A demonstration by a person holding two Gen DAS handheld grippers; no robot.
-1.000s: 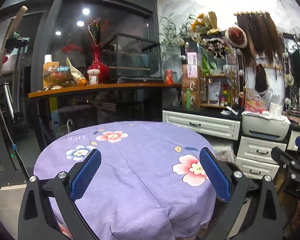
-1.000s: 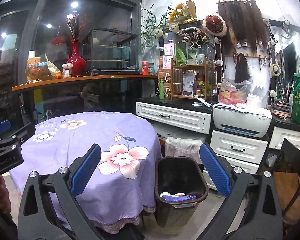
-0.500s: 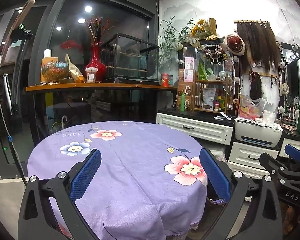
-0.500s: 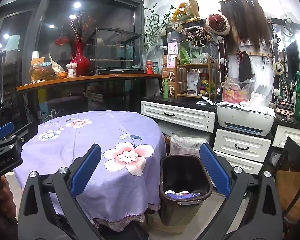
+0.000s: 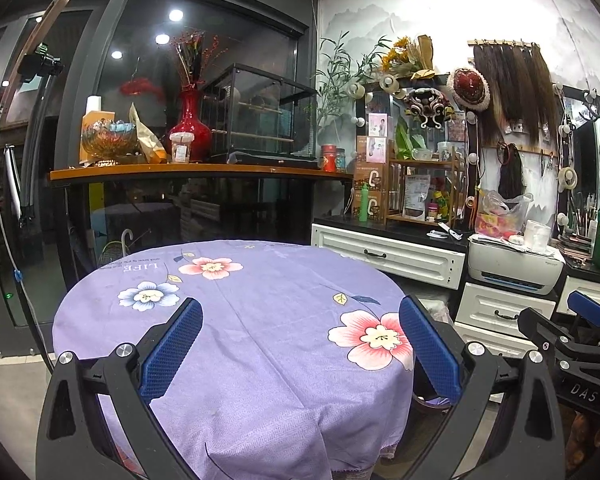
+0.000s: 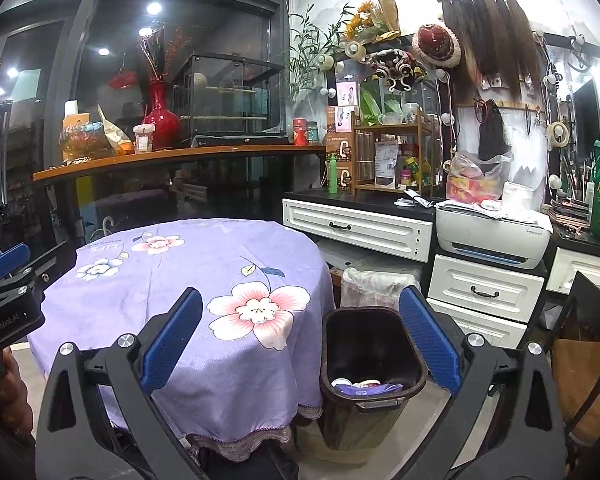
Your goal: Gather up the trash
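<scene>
Your left gripper and right gripper both have fingers spread wide, holding nothing. The trash sits in the black bin at 3 o'clock of the desk. Swing low and you could tip it.

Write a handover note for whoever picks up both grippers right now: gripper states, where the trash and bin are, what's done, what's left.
Left gripper: open, empty, over the round table.
Right gripper: open, empty, facing the table edge and the trash bin.
The bin stands on the floor right of the table, with a few discarded items at its bottom.
Done: the purple tablecloth shows no trash.
Left: probably nothing on the table; check the floor around the bin, partly hidden here, before stopping.
</scene>
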